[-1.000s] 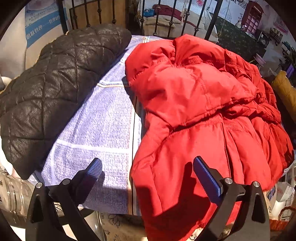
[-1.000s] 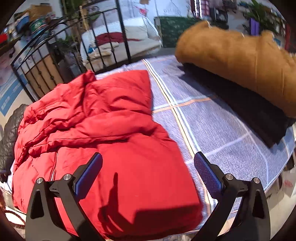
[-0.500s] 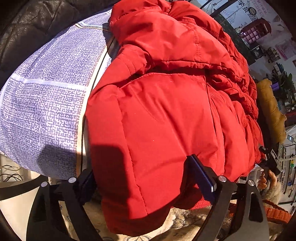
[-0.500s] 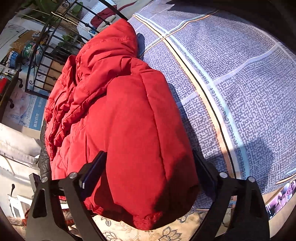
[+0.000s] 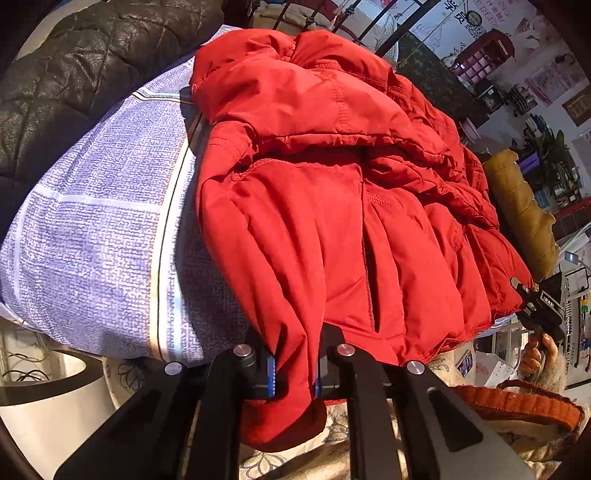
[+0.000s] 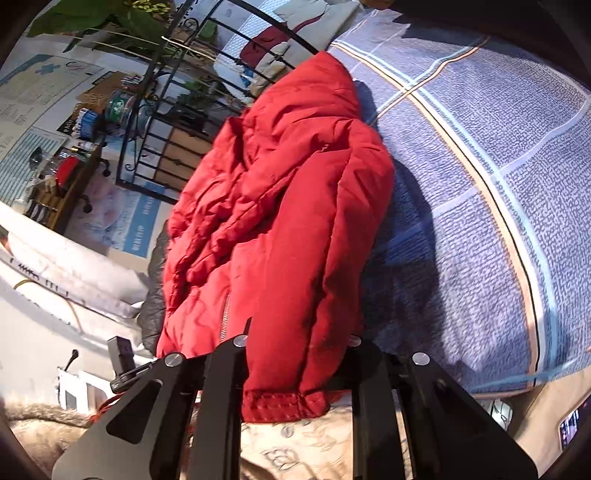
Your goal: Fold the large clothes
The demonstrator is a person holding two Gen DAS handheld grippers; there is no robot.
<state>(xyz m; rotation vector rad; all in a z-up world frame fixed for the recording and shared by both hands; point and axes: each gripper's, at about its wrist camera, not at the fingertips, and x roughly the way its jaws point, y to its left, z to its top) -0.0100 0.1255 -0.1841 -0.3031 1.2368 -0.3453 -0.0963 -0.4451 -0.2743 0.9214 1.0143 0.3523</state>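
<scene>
Far left, a black quilted jacket [image 5: 70, 85] heaped on the blue checked bedsheet [image 5: 99, 236], well apart from the work. Beside it to the right, the red padded jacket [image 5: 332, 206] spread across the middle of the bed, hood end far, hem end near and drooping over the near edge above a pale floral cloth [image 5: 332, 454]. At the near left corner of that hem, the left gripper [image 5: 293, 376] clenched hard on a pinched fold of red fabric, blue finger pads [image 5: 272, 376] pressing either side, a loose flap dangling just below. Further right in the left wrist view, a mustard-coloured coat [image 5: 521, 214] lying beyond the red jacket, and at the far right edge a hand [image 5: 535, 354] with the other black tool at the jacket's right hem. From the right wrist view, the right gripper [image 6: 295, 373] closing on the bunched hem, the stitched edge poking out below; pads hidden under the fabric, yet the cloth looks squeezed between the fingers. To its right, bare bedsheet [image 6: 498, 206] in sunlight, crossed by the jacket's shadow. Far behind, a black metal bed rail [image 6: 236, 26].
</scene>
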